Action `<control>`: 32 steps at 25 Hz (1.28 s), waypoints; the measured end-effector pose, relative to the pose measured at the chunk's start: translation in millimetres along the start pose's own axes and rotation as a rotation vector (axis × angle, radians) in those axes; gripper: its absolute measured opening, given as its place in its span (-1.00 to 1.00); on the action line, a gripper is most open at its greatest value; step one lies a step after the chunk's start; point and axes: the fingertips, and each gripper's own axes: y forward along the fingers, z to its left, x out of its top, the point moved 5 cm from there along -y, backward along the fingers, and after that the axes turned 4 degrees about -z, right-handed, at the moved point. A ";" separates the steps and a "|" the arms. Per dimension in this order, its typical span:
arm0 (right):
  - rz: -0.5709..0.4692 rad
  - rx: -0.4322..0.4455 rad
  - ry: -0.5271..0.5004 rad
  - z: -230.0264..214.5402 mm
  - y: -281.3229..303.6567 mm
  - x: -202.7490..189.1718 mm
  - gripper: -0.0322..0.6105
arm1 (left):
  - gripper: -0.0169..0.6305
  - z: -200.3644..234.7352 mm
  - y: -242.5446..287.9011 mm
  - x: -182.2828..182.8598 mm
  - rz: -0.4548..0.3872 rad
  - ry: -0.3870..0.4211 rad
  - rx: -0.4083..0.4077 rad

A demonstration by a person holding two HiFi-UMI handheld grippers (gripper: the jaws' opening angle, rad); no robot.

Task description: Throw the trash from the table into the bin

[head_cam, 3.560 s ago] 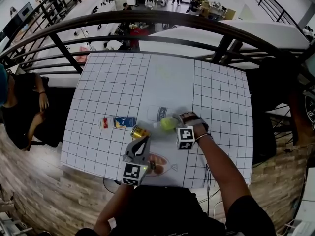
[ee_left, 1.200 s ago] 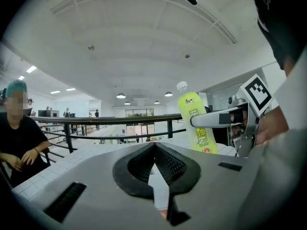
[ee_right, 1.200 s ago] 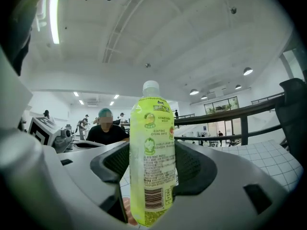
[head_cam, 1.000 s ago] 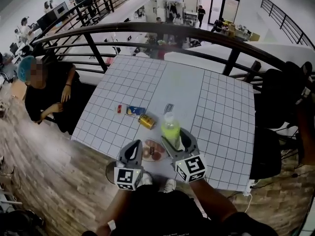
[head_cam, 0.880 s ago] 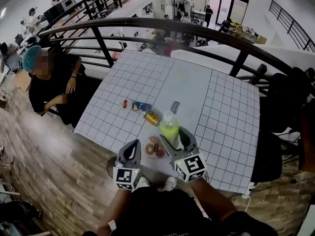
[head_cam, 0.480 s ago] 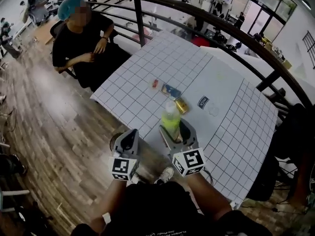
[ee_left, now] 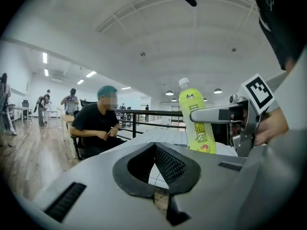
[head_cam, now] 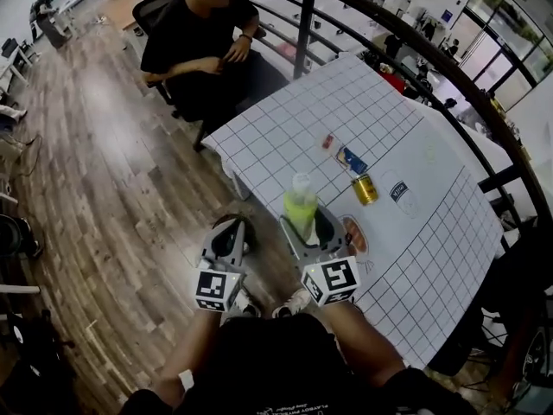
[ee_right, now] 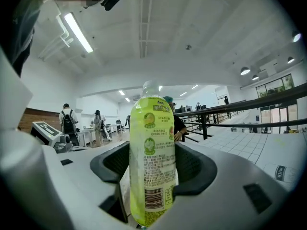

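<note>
You're in an open-plan office or lab, up on a mezzanine: black railing (head_cam: 406,37) on the far side, wood-plank floor (head_cam: 86,188), grid-marked table (head_cam: 285,128), a person (head_cam: 203,46) seated far left, desks (ee_left: 19,110), and strip lights (ee_right: 79,32) overhead.

Illumination is bright, even and diffuse in all three views. Sources are overhead: a ceiling tube light (ee_right: 79,32) and round ceiling lamps (ee_right: 245,71) in the right gripper view, both blown out to white. The white tabletop (head_cam: 285,137) reflects strongly and reads near overexposed; shadows on the wooden floor (head_cam: 104,188) are faint and soft-edged. Wide-angle distortion bends the railing (head_cam: 304,24) into an arc. Both gripper views are vignetted to black at the corners. The bottle (ee_right: 152,147) is sharp and glows translucent; the near body of the left tool (ee_left: 154,145) is soft and out of focus.
</note>
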 end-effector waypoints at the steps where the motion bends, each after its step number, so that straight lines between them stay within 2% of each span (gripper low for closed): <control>1: 0.009 0.014 0.001 7.8 5.5 -3.1 0.01 | -0.88 7.8 -5.7 -2.3 0.002 -0.006 0.015; 8: 0.069 0.104 0.013 59.2 41.6 -32.6 0.01 | -0.88 57.7 -41.9 -19.3 0.011 -0.044 0.109; 17: 0.158 0.189 -0.006 111.0 79.9 -82.6 0.01 | -0.88 102.3 -77.4 -59.1 0.048 -0.097 0.176; 24: 0.214 0.235 0.011 134.9 99.5 -124.6 0.01 | -0.88 126.0 -86.3 -99.4 0.083 -0.137 0.194; 32: 0.277 0.252 0.045 142.7 118.3 -177.0 0.01 | -0.88 146.3 -85.7 -150.2 0.127 -0.162 0.202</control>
